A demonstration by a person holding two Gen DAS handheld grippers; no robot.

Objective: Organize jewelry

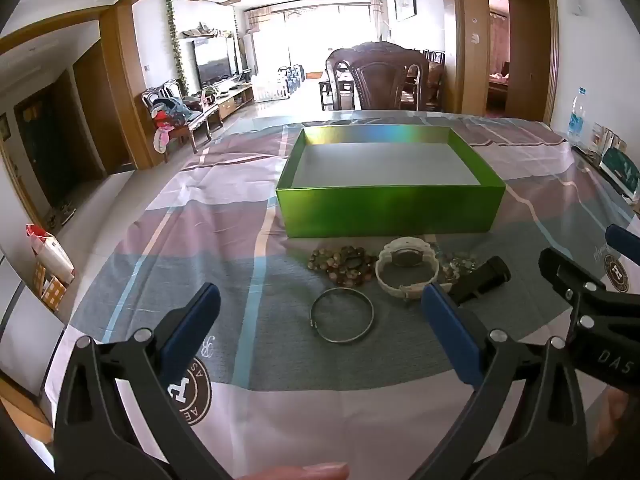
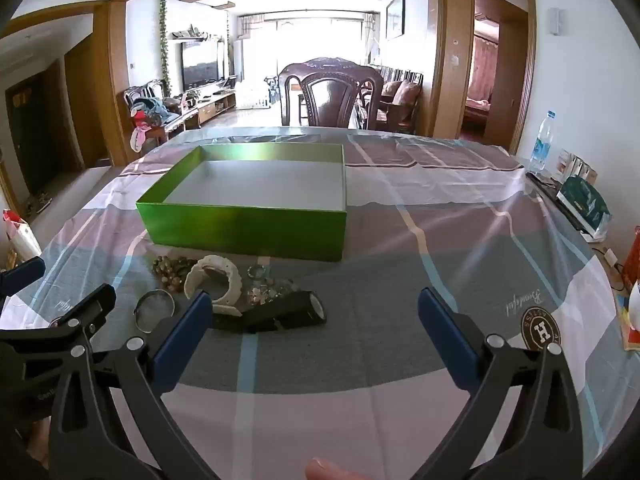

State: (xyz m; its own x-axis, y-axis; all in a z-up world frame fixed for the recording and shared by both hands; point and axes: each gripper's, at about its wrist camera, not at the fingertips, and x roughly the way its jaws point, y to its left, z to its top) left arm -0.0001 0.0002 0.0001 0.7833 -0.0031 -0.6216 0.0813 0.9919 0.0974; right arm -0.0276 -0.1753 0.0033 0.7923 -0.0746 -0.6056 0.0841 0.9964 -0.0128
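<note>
Silver bangle [image 1: 342, 315] on tablecloth [image 1: 224, 240], between wide-open left jaws.

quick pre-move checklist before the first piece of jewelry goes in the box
1. Left gripper open, nothing held: ok.
2. Right gripper open, nothing held: ok.
3. Shiny green cardboard box open, nothing inside: ok.
4. Thin silver metal bangle lying apart from the pile: ok.
5. White plastic wristwatch free of the brown beaded bracelet: cannot tell.
6. Black wristwatch strap untangled: cannot tell.
</note>
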